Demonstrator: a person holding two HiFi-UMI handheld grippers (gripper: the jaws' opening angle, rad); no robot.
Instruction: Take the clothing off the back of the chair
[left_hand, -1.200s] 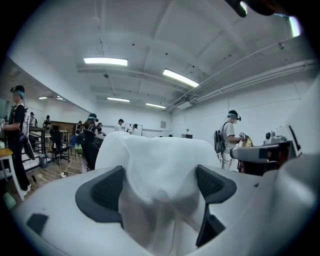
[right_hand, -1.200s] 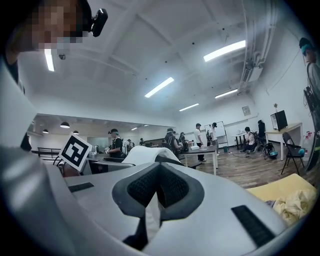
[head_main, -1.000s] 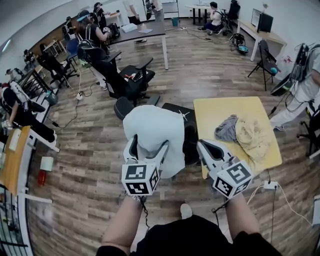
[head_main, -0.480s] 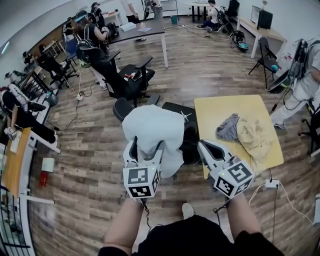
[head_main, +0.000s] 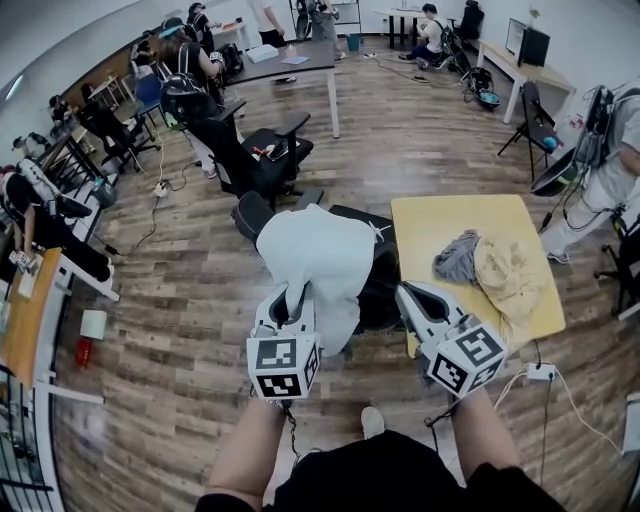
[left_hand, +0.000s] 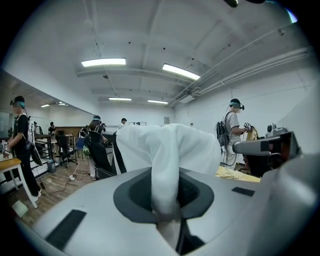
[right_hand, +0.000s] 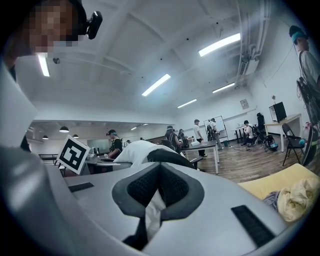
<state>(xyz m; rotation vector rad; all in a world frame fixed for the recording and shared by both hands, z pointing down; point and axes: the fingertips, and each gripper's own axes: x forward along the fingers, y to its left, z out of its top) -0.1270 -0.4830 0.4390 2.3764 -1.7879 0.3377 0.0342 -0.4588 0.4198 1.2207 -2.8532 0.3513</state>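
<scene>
Head view: the white garment (head_main: 322, 262) drapes the chair (head_main: 380, 290) back, beside the desk's (head_main: 450, 215) left edge.
Left gripper view: the left gripper (left_hand: 167, 212) jaws have just been closing and pinch a fold (for lifting).
Right gripper view: the right gripper (right_hand: 157, 187) jaws are together, empty.

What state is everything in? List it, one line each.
garment: draped over the chair back, one fold pinched.
chair: upright, back covered.
left gripper: fingers have just been closing, now pressed on the garment.
right gripper: shut, beside the chair.
clothes: heaped on the table.
</scene>
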